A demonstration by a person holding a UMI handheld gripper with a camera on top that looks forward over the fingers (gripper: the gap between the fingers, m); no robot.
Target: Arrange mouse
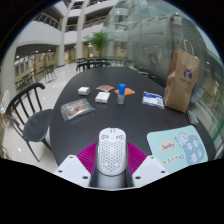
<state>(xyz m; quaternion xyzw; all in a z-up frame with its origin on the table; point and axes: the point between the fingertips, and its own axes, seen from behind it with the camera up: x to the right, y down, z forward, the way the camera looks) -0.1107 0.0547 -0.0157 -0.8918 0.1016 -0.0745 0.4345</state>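
Note:
A white perforated mouse (111, 150) sits between my gripper's (111, 160) two fingers, its nose pointing away over the round black table (100, 115). The magenta pads (88, 156) press against both of its sides, so the gripper is shut on it. The mouse appears held just above the table's near edge. A light green mouse pad (179, 146) with a small cartoon print lies on the table just to the right of the fingers.
Beyond the mouse stand a small blue-capped bottle (121, 94), a clear packet (76, 109), small flat boxes (102, 96) and a card (152, 99). A brown paper bag (181, 80) stands far right. A black chair (27, 110) is at the left.

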